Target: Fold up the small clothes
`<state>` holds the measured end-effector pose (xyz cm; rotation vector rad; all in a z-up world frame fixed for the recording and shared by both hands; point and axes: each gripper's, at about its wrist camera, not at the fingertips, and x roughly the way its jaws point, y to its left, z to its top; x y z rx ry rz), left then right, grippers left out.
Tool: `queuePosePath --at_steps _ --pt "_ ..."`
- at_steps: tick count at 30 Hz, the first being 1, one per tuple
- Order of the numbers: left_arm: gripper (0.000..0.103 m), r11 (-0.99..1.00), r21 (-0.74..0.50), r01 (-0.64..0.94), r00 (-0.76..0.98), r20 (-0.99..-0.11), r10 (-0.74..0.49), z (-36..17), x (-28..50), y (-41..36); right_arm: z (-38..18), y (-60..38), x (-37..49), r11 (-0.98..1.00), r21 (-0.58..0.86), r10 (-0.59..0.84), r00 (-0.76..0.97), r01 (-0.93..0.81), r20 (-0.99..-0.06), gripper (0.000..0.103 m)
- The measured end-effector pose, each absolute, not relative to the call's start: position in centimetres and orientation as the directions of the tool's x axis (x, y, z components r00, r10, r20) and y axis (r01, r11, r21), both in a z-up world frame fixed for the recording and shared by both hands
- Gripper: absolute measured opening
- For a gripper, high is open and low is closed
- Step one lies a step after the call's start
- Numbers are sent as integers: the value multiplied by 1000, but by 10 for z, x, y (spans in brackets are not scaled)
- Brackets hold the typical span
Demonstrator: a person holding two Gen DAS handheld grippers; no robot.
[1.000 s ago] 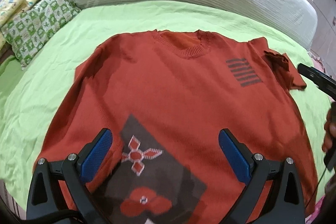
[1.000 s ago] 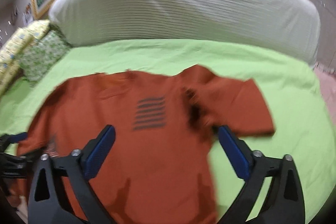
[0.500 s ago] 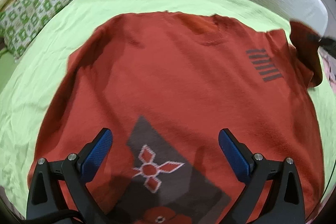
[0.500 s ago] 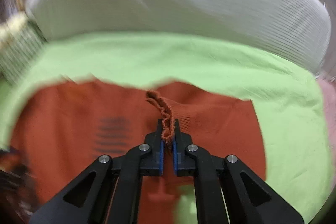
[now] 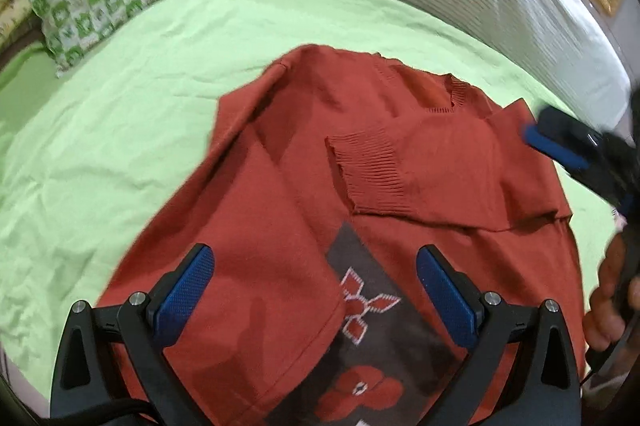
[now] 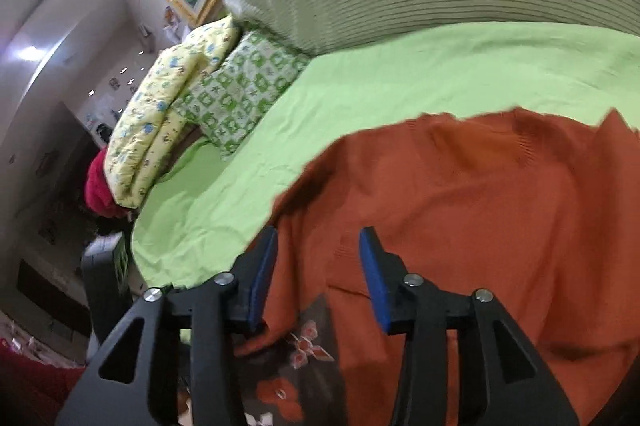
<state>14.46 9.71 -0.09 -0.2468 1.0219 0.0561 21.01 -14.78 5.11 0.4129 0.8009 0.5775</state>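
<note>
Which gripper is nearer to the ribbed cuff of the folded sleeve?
Probably left. The left gripper hovers open just below the cuff; the right gripper, also open, sits by the sleeve's shoulder end.

Evenly bright indoor light; ceiling lamps (image 6: 28, 54) glaring in right wrist view; motion-smeared, strongly bowed, dark at corners.

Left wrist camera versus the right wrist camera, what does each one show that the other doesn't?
Only the left wrist view shows the ribbed cuff folded across the sweater's chest, the right gripper and the left gripper. Only the right wrist view shows the red bundle beside the bed. Both share the orange sweater, green sheet and checked pillow.
</note>
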Motion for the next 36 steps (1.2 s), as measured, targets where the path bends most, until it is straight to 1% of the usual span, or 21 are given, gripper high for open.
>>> queuePosePath --at_steps 2,4,5,10,12,13,14,15,16,17,18,19,20,25,28,30,34,36 --pt "101 967 -207 -152 491 -865 -108 -10 162 91 56 -171 200 818 507 554 610 -272 -567 48" --pt "101 963 -225 -150 468 -874 -132 -18 178 87 58 -205 191 847 490 490 657 -205 -573 52" --pt "101 962 -225 -152 463 -877 -132 -20 184 85 58 -227 186 864 480 443 681 -151 -584 56" --pt "101 973 -154 -173 434 -898 -65 -34 230 75 56 -280 187 903 430 310 715 -15 -626 57" --pt "99 974 -134 -181 392 -919 -53 -44 245 72 52 -296 191 918 397 263 719 20 -644 57" --pt "91 974 -139 -180 373 -926 -63 -49 252 71 49 -302 194 922 385 245 718 34 -652 57" --pt "78 972 -155 -177 355 -931 -84 -55 257 69 45 -308 198 926 374 228 717 49 -659 57" --pt "73 973 -151 -177 354 -932 -80 -57 259 67 42 -315 202 929 366 213 716 64 -665 57" --pt "62 978 -129 -167 377 -924 -57 -55 258 63 38 -321 207 932 353 192 716 80 -671 57" --pt "33 981 -125 -146 396 -916 -58 -52 257 59 33 -330 215 935 338 167 715 102 -679 57" --pt "19 984 -134 -118 405 -911 -76 -50 256 54 30 -335 220 934 336 156 713 118 -684 57" --pt "8 986 -136 -100 411 -908 -83 -48 254 51 26 -340 224 932 337 150 710 130 -688 57" --pt "2 985 -144 -91 428 -899 -92 -45 252 51 22 -346 231 931 339 148 706 137 -693 57" --pt "2 964 -244 -102 506 -847 -161 -24 231 78 9 -364 246 918 362 160 685 161 -710 57" --pt "2 964 -227 -138 546 -829 -117 -10 218 98 5 -368 247 917 362 158 677 170 -719 57" --pt "2 958 -237 -160 549 -828 -113 -7 214 109 2 -368 247 920 356 161 671 162 -723 57" --pt "2 967 -197 -165 500 -861 -90 -22 220 116 -6 -355 257 931 341 181 650 128 -738 57" --pt "2 972 -174 -155 492 -867 -77 -27 219 111 -12 -342 263 949 298 170 630 102 -757 57"
